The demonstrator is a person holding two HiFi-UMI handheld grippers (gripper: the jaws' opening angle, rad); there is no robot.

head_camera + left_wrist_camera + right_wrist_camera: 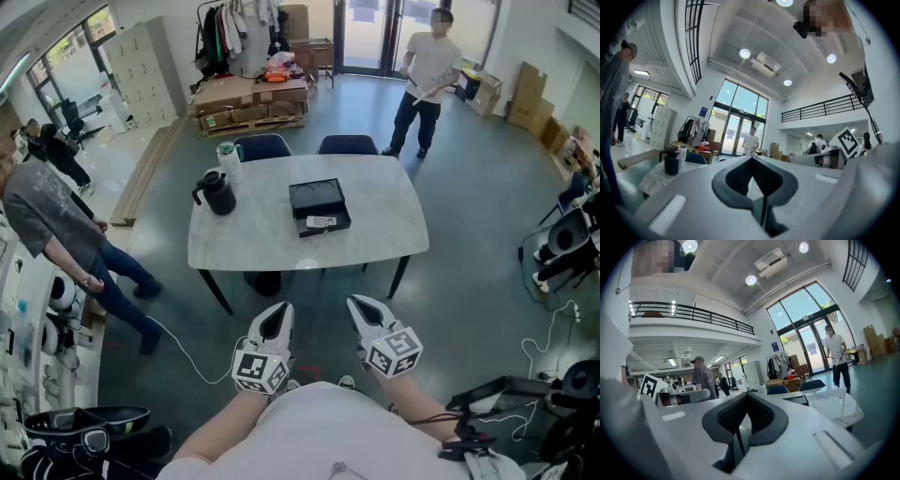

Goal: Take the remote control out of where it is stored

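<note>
Remote control [321,222] in black box [317,197] (well apart); left tongs [276,311] and right tongs [362,306] forward, closed, empty

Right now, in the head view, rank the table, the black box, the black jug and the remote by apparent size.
Largest to smallest:
1. table
2. black box
3. black jug, somewhat smaller than the box
4. remote, lying in the box, clearly smallest

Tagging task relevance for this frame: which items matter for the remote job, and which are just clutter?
Job: remote control, lying in the open black box; left gripper and right gripper, both shut and empty.

Lying about: black jug, tumbler, blue chairs.
</note>
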